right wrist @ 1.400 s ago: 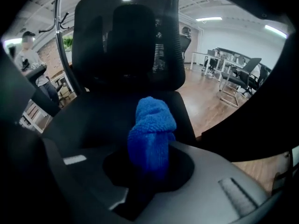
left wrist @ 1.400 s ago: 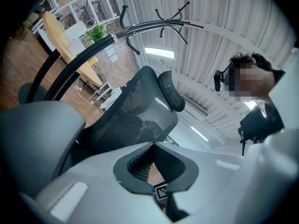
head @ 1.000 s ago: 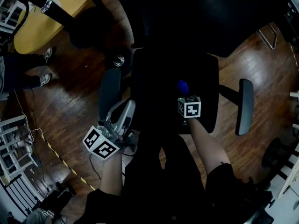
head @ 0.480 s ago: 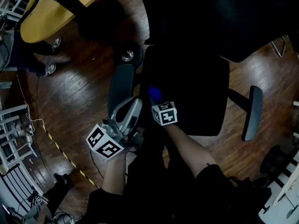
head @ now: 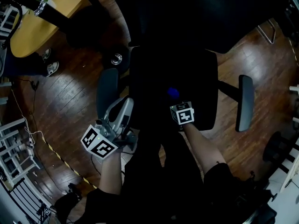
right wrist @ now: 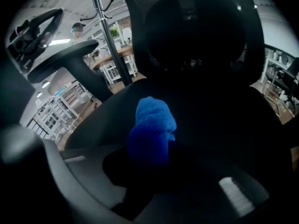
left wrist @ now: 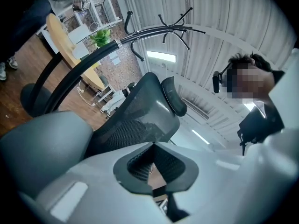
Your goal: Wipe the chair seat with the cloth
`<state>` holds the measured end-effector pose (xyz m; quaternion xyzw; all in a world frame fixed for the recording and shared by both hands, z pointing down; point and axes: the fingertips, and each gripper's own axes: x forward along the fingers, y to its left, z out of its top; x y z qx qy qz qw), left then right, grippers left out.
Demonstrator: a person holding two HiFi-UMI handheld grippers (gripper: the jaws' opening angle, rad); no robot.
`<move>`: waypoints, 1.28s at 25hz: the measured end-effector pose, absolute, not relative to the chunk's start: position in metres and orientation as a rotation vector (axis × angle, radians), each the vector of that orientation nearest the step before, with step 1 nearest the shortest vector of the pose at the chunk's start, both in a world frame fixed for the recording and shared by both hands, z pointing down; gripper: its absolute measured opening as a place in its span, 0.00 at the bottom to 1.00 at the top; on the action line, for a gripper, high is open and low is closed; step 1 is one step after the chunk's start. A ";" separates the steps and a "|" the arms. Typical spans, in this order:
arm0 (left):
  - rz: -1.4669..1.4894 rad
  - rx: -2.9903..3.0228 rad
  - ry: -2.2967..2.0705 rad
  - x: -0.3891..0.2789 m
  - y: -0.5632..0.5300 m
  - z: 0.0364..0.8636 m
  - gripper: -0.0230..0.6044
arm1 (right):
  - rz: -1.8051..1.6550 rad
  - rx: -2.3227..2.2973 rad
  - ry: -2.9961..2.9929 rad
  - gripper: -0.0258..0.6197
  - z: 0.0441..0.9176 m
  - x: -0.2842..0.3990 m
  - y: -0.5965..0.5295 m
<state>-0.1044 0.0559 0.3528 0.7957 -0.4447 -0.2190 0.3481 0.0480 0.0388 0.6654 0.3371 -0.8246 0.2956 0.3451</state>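
Tongs in my right hand are squeezed tight on the blue cloth. The cloth is on the black chair seat, near the middle and a bit to the front. It sticks out past the tips, toward the tall chair back. My left tongs are closed together with nothing in them. They are off the seat, just beside the grey armrest, over the brown wooden floor
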 end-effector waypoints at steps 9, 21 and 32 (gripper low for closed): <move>-0.530 2.095 -1.076 -0.075 0.042 0.353 0.03 | 0.744 1.244 -1.935 0.10 0.649 0.227 0.009; -0.541 2.099 -1.073 -0.076 0.032 0.348 0.03 | 0.719 1.323 -1.875 0.10 0.641 0.234 0.006; -0.587 2.070 -1.164 -0.109 0.039 0.341 0.03 | 0.856 0.839 -2.209 0.10 0.637 -0.031 0.055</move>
